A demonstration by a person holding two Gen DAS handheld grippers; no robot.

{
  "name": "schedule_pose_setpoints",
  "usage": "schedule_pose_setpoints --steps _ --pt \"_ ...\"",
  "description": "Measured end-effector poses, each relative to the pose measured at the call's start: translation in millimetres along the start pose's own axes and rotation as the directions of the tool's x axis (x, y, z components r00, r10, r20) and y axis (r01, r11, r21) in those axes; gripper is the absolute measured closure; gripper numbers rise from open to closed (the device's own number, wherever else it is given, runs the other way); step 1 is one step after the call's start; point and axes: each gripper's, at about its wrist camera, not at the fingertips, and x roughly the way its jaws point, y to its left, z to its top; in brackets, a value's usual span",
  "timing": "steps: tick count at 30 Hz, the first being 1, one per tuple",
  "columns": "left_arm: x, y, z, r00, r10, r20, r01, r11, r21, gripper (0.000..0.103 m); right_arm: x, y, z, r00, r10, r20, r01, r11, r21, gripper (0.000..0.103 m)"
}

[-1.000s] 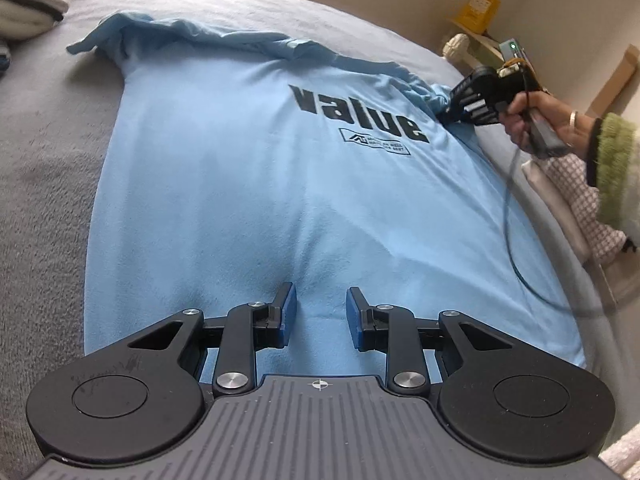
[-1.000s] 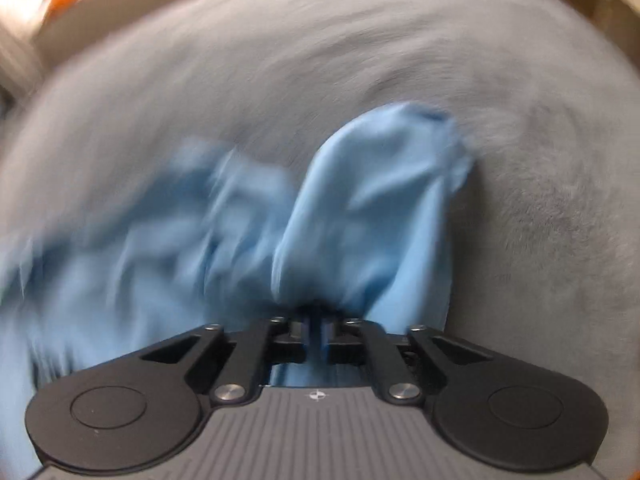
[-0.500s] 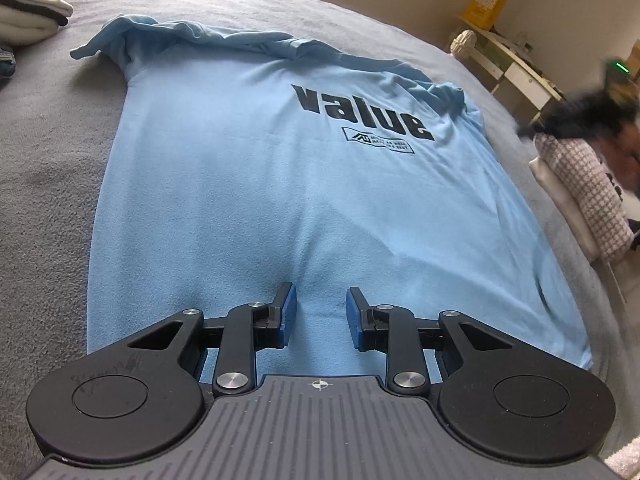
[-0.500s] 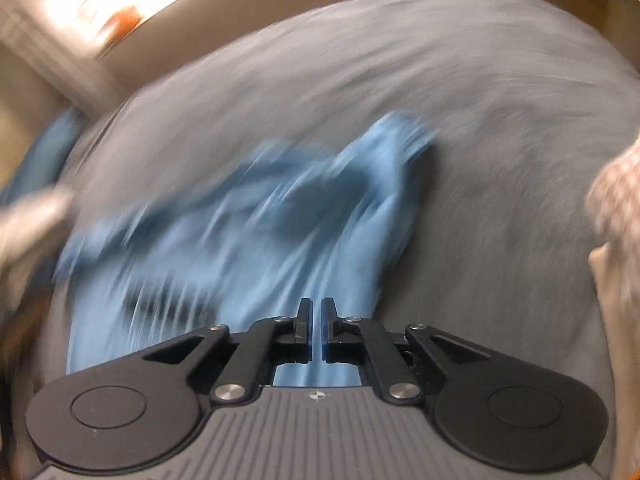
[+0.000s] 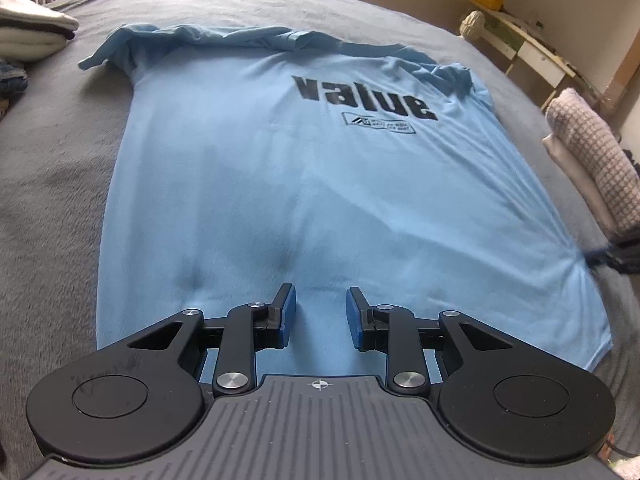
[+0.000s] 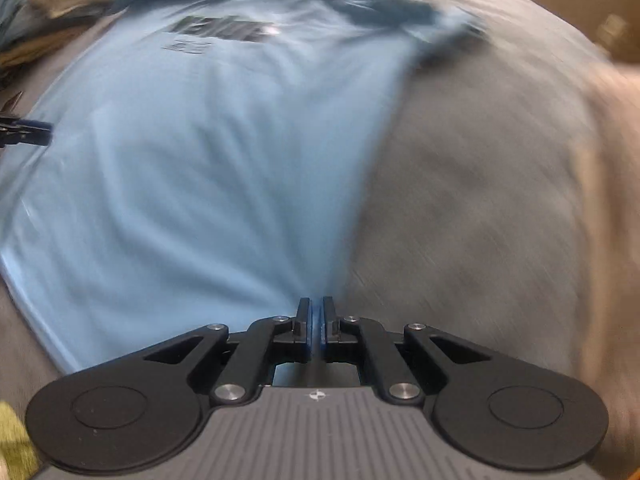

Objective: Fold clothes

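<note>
Light-blue t-shirt (image 5: 280, 184) ahead of left tool (image 5: 319, 312): soft matt cloth. Grey bed cover (image 5: 52, 168): fuzzy fleece. Tool: matt black plastic, shiny metal pivots.

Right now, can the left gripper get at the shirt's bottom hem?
Probably yes. The left gripper is open, low over the blue shirt near its hem, nothing between. The right gripper pinches the shirt's side edge, off to the side.
</note>
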Motion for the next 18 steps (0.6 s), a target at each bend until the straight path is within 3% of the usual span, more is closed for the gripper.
schedule_pose_setpoints --steps 5,9,11,14,18 --pt "-3.3 -8.7 -1.8 1.0 0.023 -0.016 -0.023 1.0 0.015 0.076 -35.1 1.1 -31.0 0.998 -0.042 0.043 0.04 0.998 0.057 0.099" --pt "-8.1 -18.7 -5.5 0.999 0.033 -0.032 -0.032 0.998 0.045 0.076 -37.4 46.1 -24.4 0.98 0.12 0.158 -0.118 0.993 -0.021 0.1" --pt "-10.0 -20.7 -8.7 0.998 0.04 -0.046 -0.038 0.998 0.052 0.076 -21.4 68.9 -25.2 0.983 0.128 0.129 -0.116 0.989 -0.096 0.1" --pt "-12.8 -23.6 -13.5 0.996 0.051 -0.067 -0.047 0.997 0.064 0.076 -10.5 68.2 -48.7 0.99 0.106 0.091 -0.093 0.987 -0.133 0.1" --pt "-11.9 -23.7 -18.9 0.993 0.051 -0.111 -0.045 0.997 0.056 0.075 -32.9 24.6 -73.2 0.992 0.11 0.059 -0.113 0.992 0.058 0.1"
